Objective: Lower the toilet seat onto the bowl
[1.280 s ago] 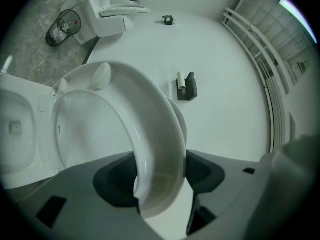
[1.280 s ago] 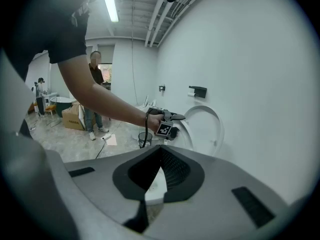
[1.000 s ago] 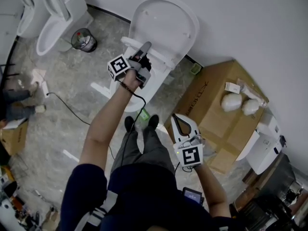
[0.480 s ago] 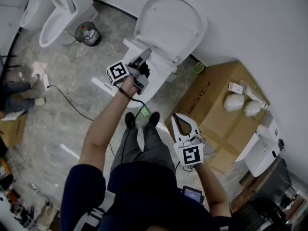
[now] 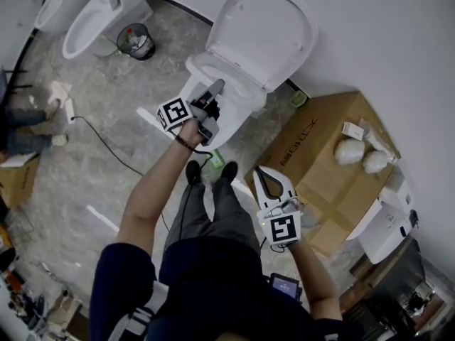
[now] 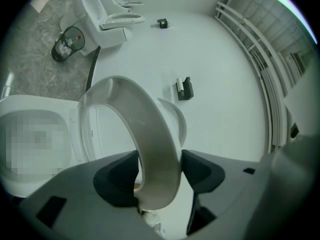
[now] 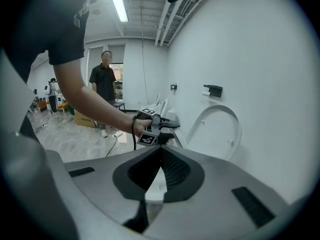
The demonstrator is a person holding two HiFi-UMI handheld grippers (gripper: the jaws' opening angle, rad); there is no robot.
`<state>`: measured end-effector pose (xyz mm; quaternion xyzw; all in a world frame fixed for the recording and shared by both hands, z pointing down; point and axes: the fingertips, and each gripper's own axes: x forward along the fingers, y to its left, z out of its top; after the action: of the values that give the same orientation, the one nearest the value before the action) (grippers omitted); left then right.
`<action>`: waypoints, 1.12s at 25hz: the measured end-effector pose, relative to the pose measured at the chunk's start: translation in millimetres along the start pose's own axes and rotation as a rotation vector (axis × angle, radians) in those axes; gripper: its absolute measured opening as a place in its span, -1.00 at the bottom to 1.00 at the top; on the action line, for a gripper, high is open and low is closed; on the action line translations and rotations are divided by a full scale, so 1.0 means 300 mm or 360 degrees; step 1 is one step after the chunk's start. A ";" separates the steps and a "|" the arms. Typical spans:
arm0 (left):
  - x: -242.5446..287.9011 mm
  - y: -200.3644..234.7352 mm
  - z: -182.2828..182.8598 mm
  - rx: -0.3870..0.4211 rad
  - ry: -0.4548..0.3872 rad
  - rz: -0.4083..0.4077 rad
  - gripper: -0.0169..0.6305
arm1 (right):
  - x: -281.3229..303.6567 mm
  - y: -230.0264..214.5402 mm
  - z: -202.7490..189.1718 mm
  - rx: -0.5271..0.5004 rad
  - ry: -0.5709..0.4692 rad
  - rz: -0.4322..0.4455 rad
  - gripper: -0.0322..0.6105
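While left fingers (image 6: 200,170) clamp the glossy oval seat (image 6: 150,134) (smooth white plastic), right fingers (image 7: 176,170) sit closed.

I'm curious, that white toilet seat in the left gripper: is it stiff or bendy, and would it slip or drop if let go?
Probably stiff: the toilet seat shows no bend between the left gripper's pads. Its glossy, rounded surface looks slippery, so the grip might slide. Standing raised off the bowl, it would likely swing down if released.
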<state>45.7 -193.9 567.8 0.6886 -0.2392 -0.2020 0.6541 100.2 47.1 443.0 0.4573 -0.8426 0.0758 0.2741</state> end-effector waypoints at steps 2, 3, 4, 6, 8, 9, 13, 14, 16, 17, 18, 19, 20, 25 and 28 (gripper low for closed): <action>-0.021 0.010 -0.005 0.0018 -0.0002 0.0021 -0.06 | -0.002 0.010 -0.004 0.0006 0.0005 0.0005 -0.84; -0.031 0.013 -0.007 0.0030 -0.0001 0.0030 -0.06 | -0.005 0.014 -0.006 0.0007 0.0007 0.0006 -0.84; -0.039 0.016 -0.009 0.0041 -0.0001 0.0036 -0.06 | -0.006 0.017 -0.007 0.0007 0.0009 0.0008 -0.84; -0.054 0.018 -0.009 0.0056 -0.0005 0.0035 -0.06 | -0.006 0.024 -0.007 -0.0001 0.0013 0.0014 -0.84; -0.067 0.021 -0.009 0.0063 -0.0011 0.0032 -0.06 | -0.006 0.032 -0.007 -0.0004 0.0021 0.0020 -0.84; -0.072 0.024 -0.010 0.0065 -0.0011 0.0032 -0.06 | -0.005 0.034 -0.008 -0.0001 0.0024 0.0022 -0.84; -0.087 0.044 -0.018 0.0067 -0.0008 0.0036 -0.06 | 0.006 0.025 -0.014 0.0012 0.0018 0.0026 -0.84; -0.095 0.047 -0.021 0.0066 -0.0009 0.0031 -0.07 | 0.008 0.026 -0.016 0.0013 0.0024 0.0029 -0.84; -0.120 0.052 -0.027 0.0064 -0.0016 0.0025 -0.08 | 0.012 0.034 -0.017 0.0012 0.0038 0.0039 -0.84; -0.133 0.057 -0.029 0.0068 -0.0018 0.0027 -0.08 | 0.014 0.038 -0.018 0.0011 0.0043 0.0044 -0.84; -0.146 0.063 -0.032 0.0074 -0.0018 0.0033 -0.09 | 0.017 0.042 -0.018 0.0010 0.0044 0.0049 -0.84; -0.159 0.072 -0.035 0.0082 -0.0015 0.0044 -0.09 | 0.020 0.045 -0.020 0.0006 0.0045 0.0056 -0.84; -0.174 0.083 -0.038 0.0095 -0.0011 0.0064 -0.10 | 0.023 0.050 -0.022 0.0001 0.0048 0.0063 -0.84; -0.246 0.147 -0.034 0.0198 0.0006 0.0188 -0.10 | 0.047 0.072 -0.025 -0.0010 0.0058 0.0093 -0.84; -0.270 0.166 -0.039 0.0208 0.0008 0.0217 -0.10 | 0.057 0.080 -0.024 -0.0008 0.0058 0.0100 -0.84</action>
<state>-15.8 -137.8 615.4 0.7124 -0.2965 -0.1394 0.6206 76.2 51.0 461.2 0.4285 -0.8516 0.0905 0.2881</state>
